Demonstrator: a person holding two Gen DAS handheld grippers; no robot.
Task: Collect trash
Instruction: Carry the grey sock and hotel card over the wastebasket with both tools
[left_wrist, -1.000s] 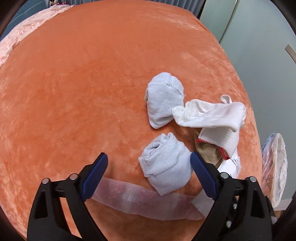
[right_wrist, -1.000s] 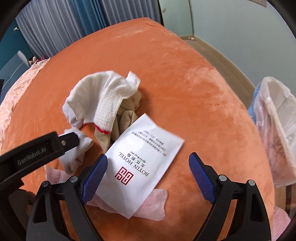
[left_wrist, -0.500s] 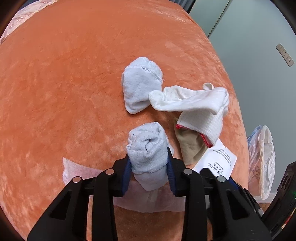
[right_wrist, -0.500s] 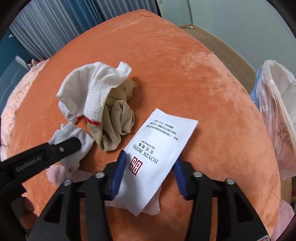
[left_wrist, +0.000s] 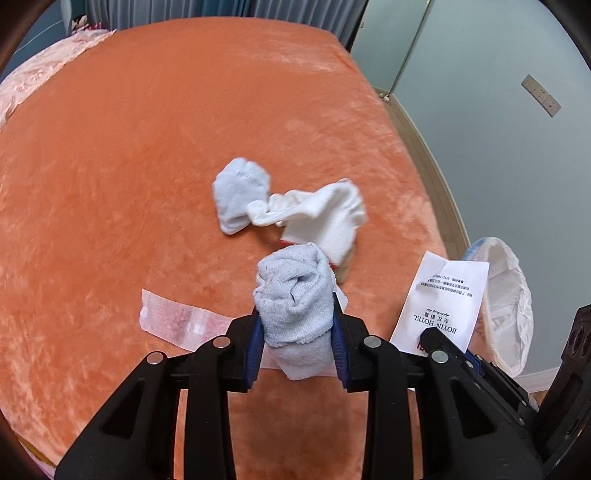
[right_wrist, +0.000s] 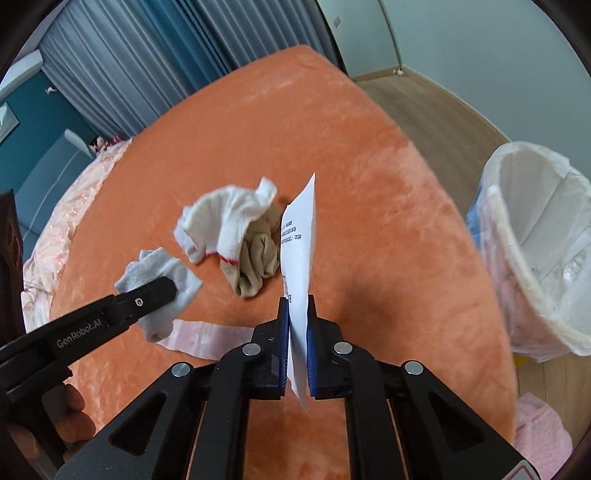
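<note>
Pinching a rolled sock (left_wrist: 293, 295), the left gripper (left_wrist: 297, 328) is holding firm; the right gripper's (right_wrist: 297, 314) jaws are closing on a packet (right_wrist: 301, 258) above the bed (left_wrist: 147, 147).

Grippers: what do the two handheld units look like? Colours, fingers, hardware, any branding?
Both match: the left gripper and right gripper have matte black plastic bodies with triangular cut-outs, two black fingers lined with blue pads, and round silver pins at the pivots. The left one's side reads "GenRobot.AI" in pale lettering. No cables show. No sleeve visible.
</note>
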